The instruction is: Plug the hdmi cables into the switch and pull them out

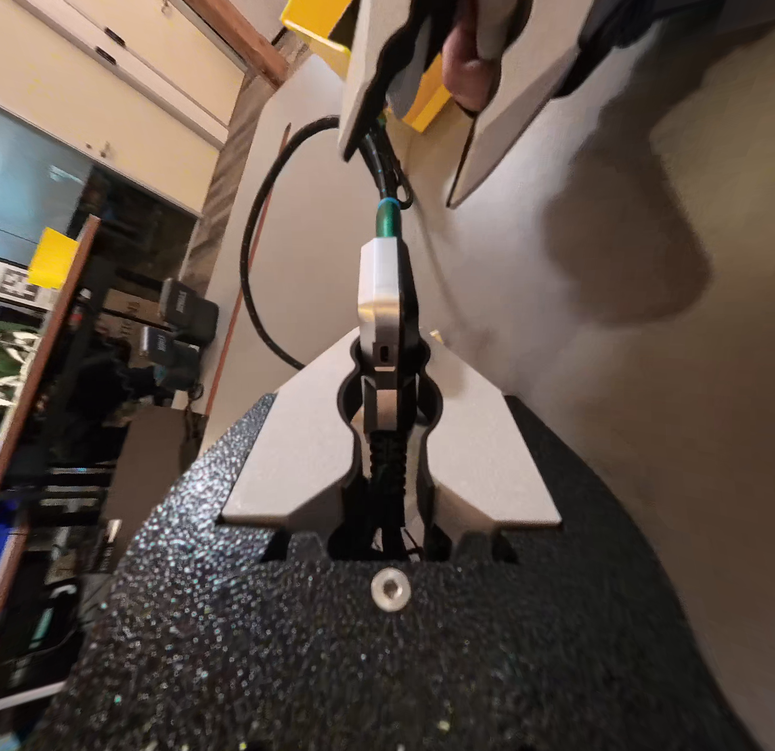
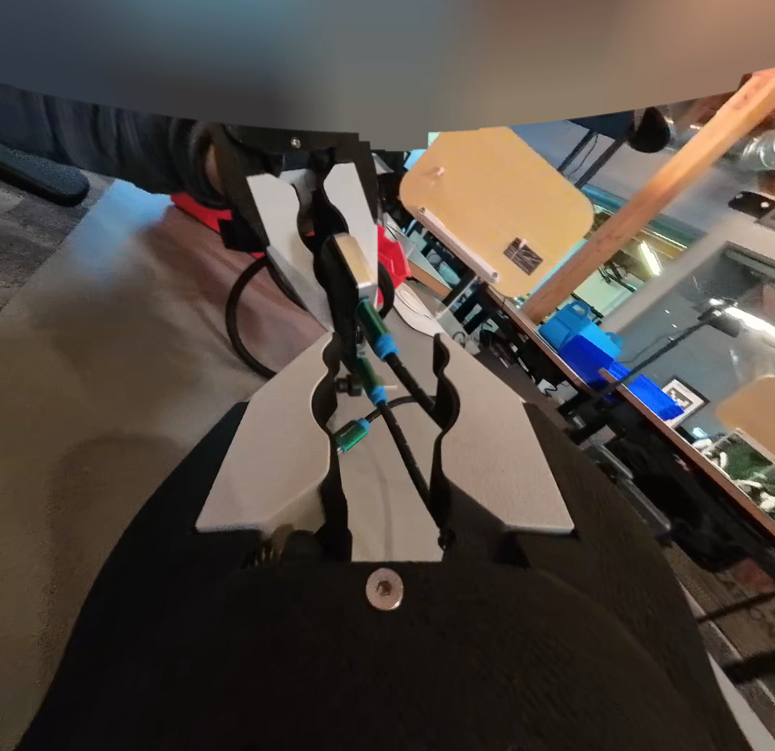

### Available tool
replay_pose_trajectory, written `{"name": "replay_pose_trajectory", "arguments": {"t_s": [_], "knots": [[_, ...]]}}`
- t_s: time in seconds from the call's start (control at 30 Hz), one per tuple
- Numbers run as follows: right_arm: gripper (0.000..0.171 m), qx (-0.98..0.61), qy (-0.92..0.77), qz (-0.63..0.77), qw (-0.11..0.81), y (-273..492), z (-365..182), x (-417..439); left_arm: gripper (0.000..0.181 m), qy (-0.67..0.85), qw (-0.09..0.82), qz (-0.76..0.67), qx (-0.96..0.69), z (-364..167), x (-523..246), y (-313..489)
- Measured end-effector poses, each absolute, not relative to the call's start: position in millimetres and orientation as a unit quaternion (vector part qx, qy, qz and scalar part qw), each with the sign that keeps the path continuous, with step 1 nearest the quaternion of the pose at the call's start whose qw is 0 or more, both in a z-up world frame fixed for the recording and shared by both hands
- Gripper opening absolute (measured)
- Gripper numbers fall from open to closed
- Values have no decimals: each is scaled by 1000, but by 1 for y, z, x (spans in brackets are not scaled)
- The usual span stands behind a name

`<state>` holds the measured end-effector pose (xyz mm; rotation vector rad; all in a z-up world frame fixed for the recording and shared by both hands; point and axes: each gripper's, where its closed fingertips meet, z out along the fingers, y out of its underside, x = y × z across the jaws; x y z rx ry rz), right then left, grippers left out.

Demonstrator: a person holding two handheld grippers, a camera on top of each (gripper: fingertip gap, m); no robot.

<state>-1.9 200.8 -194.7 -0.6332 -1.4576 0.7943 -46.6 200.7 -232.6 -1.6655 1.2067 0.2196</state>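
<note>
The left claw point(image 1: 388, 378) is clamped on the silver switch point(image 1: 379, 295), its two grey fingers point(image 1: 310, 429) pressed against the sides of the box's near end, with a braided black cord running back between them toward the camera. The switch sticks out toward twelve o'clock, and a green plug point(image 1: 388, 223) with a blue band sits in its far end, its black cable point(image 1: 260, 244) looping away to nine o'clock over the pale table point(image 1: 545, 144). At twelve o'clock in the left wrist view hangs the right claw point(image 1: 402, 177), with a person's fingertip showing in its handle and a yellow bin point(image 1: 318, 26) behind it at eleven o'clock.

In the right wrist view the right claw point(image 2: 383, 345) stands apart, its grey fingers point(image 2: 495, 450) spread wide on either side of the cables and touching neither one. Between them, toward twelve o'clock, the switch point(image 2: 356, 265) is held in the left claw point(image 2: 331, 244), with two green plugs point(image 2: 371, 318) seated in its near end, side by side. A third green plug point(image 2: 352, 433) lies loose on the table at about seven o'clock from those two. Blue bins point(image 2: 587, 345) sit on a bench at three o'clock.
</note>
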Motion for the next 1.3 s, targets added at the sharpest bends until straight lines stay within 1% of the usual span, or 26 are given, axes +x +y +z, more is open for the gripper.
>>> {"name": "replay_pose_trajectory", "arguments": {"t_s": [0.1,0.17,0.27,0.3,0.33,0.43,0.63,0.83,0.9,1.03,1.1,1.13,1.2,1.23,1.3], "knots": [[42,-265,-665,343,608,187,-211,-11,19,527,494,123,-680,-254,-51,191],[41,-256,-694,320,592,179,-227,-15,19,524,501,131,-677,-262,-52,187],[32,-243,-722,261,593,178,-245,-22,18,515,512,129,-675,-267,-52,186],[27,-239,-727,240,598,179,-248,-23,19,518,512,134,-672,-269,-51,187],[23,-236,-728,223,604,180,-251,-25,19,521,512,141,-669,-270,-51,187],[20,-234,-732,199,608,181,-255,-28,19,530,509,166,-657,-274,-51,189],[18,-226,-738,187,607,180,-259,-29,19,535,520,193,-636,-278,-50,188],[20,-194,-753,143,613,174,-267,-33,18,543,519,199,-629,-282,-49,187],[11,-175,-759,121,616,171,-271,-35,18,555,523,195,-617,-286,-42,185],[10,-164,-760,82,624,175,-272,-35,23,550,558,267,-561,-283,-41,189],[10,-169,-760,88,622,176,-273,-35,37,563,559,310,-525,-282,-38,190],[10,-171,-761,89,619,176,-273,-34,40,564,554,326,-518,-284,-38,191],[10,-175,-762,88,617,179,-275,-34,37,558,550,341,-520,-283,-39,193],[10,-176,-762,88,617,179,-275,-34,29,548,552,346,-525,-280,-41,194],[10,-179,-763,85,616,180,-275,-34,26,543,547,332,-543,-282,-41,195]]}}
